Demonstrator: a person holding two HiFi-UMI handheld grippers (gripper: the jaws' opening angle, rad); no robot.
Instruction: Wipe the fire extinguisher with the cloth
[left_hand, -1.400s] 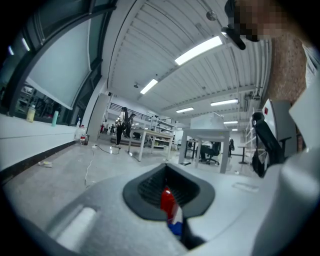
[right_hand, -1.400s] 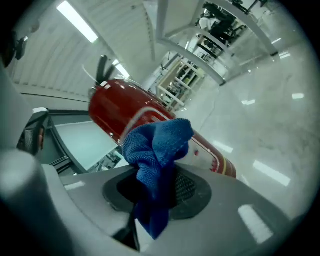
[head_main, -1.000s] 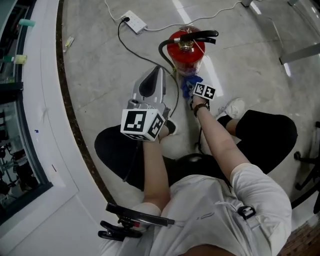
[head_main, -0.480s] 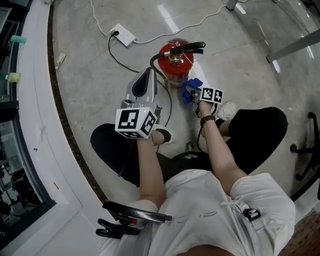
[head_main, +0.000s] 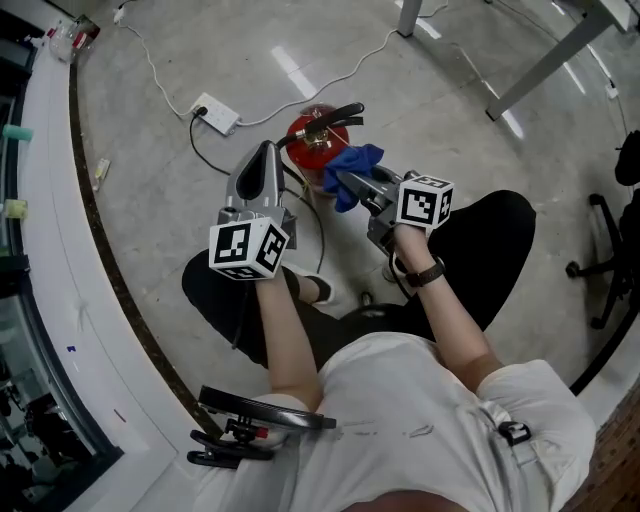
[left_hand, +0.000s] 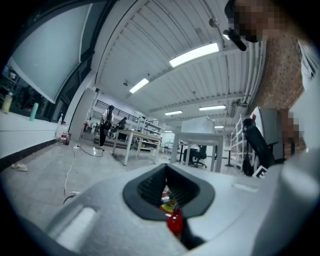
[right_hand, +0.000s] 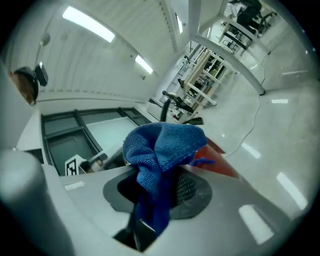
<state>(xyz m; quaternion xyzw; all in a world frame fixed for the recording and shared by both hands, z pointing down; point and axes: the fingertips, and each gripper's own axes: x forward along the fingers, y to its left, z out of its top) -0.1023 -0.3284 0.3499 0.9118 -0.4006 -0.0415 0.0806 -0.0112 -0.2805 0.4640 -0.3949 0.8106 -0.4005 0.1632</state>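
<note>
**Head view.** Extinguisher (head_main: 312, 134) stands upright on the grey floor, ahead of the seated person's knees. Red body, black lever on top, black hose curling down its left side. Blue cloth (head_main: 352, 164) is bunched against its right shoulder, touching the red body just below the lever. Right gripper (head_main: 352, 184) holds the cloth at its tip and angles up-left toward the cylinder. Left gripper (head_main: 262, 160) sits just left of the extinguisher, tip near the hose; whether it touches cannot be told. A white power strip (head_main: 215, 113) lies on the floor beyond, its cable (head_main: 160, 75) running off to the upper left. An office chair (head_main: 603, 250) stands at the right edge. A black clamp (head_main: 245, 432) rests by the person's left hip.

**Left gripper view.** Left gripper (left_hand: 170, 197): jaws drawn together, nothing between the pads. The extinguisher (left_hand: 173, 220) shows beyond, through the notch: a strip of red with a yellow band near the valve, low and centred. White tables (left_hand: 137, 142) stand far behind.

**Right gripper view.** Right gripper (right_hand: 156, 192): jaws clamped on the cloth (right_hand: 162, 145). It is a blue, looped weave, pinched low between the pads and mushrooming above them in a folded wad. A thin tail hangs below the grip. The extinguisher's (right_hand: 222, 159) red side shows just behind and right of the wad, which is pressed close to it.
</note>
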